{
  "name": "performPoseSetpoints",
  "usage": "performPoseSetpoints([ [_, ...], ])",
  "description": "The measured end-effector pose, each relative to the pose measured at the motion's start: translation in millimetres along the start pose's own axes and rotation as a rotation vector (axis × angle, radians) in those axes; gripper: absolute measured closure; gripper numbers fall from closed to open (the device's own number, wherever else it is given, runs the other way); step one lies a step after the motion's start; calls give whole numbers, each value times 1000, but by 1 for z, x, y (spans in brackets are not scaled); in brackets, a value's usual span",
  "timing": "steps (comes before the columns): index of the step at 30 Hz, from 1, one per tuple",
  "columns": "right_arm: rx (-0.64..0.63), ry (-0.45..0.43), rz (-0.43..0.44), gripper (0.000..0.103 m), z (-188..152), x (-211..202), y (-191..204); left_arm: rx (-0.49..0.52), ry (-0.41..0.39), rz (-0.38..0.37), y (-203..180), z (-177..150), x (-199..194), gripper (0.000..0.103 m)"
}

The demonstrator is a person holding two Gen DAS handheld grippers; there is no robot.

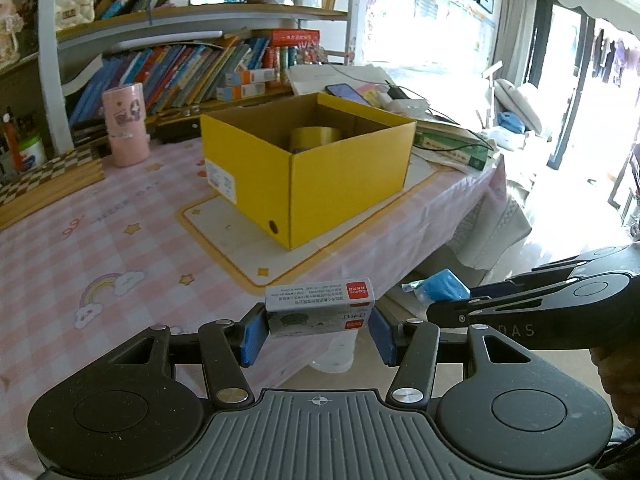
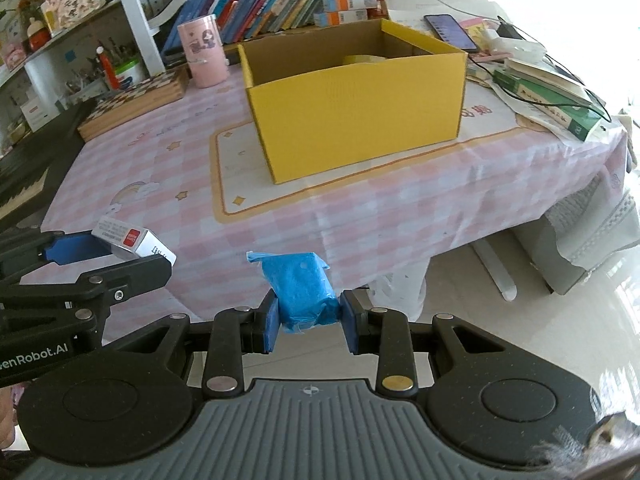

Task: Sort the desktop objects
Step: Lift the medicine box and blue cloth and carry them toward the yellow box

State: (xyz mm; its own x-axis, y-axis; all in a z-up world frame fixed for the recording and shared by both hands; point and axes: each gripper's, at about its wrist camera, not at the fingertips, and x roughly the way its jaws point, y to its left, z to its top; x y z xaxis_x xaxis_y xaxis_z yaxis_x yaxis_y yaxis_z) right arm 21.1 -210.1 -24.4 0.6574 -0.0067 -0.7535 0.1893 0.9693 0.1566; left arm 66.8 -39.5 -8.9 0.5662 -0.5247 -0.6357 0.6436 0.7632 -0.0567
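Blue packet (image 2: pixel 304 292) pinched between right gripper (image 2: pixel 308 322) fingers (image 2: pixel 271 326).

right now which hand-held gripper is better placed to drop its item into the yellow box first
Probably left: its small box is already over the table edge, facing the yellow box. The right's blue packet hangs off the table.

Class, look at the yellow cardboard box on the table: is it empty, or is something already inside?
Not empty. The yellow box is open-topped, and a roll of yellowish tape shows inside, above its near wall.
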Motion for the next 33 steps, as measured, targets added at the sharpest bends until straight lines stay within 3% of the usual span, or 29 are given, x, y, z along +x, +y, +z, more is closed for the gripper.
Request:
performPoseSetpoints([
  [16, 16, 21, -4, 74, 22, 10, -53, 30, 9, -20, -37, 28, 36, 50],
  [27, -71, 5, 50, 74, 61, 26, -81, 10, -47, 42, -56, 59, 58, 50],
  [33, -120, -61, 86, 74, 92, 26, -97, -8, -108, 82, -65, 84, 67, 50],
])
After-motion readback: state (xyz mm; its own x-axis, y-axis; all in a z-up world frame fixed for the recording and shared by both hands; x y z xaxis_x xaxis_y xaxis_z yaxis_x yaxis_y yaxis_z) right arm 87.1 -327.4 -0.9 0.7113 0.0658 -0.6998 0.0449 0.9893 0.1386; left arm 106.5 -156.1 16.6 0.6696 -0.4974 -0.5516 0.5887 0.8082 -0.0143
